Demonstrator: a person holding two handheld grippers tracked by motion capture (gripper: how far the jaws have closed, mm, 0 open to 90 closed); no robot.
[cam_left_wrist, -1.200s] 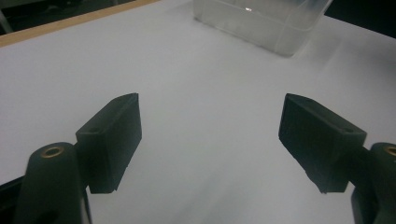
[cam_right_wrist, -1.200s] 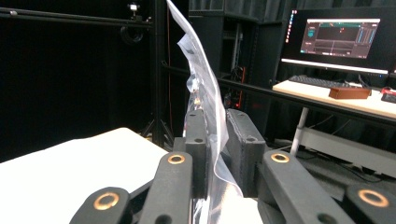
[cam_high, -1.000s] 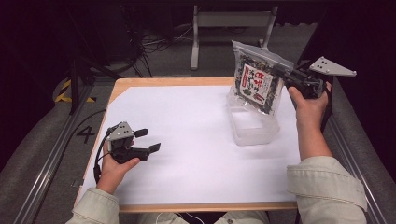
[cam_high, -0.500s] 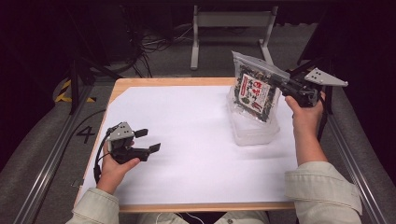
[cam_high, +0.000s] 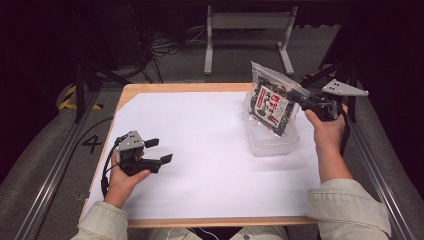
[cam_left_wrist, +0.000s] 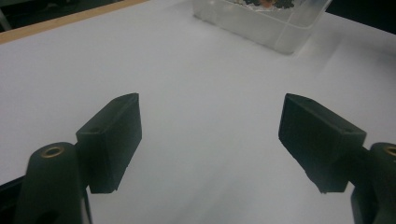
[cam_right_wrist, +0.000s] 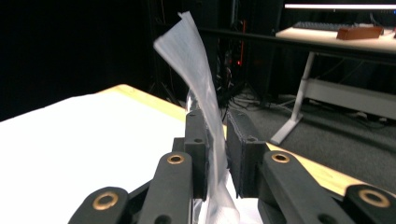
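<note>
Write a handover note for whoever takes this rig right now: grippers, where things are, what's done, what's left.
Right gripper: shut on the edge of the snack bag, holding it over the clear tub at the table's right side.
Left gripper: open, holding nothing, low over the white sheet at the left.
Done: bag picked up and brought to the tub; its lower end looks to be at or in the tub.
Left: probably lower the bag fully in and release.
</note>
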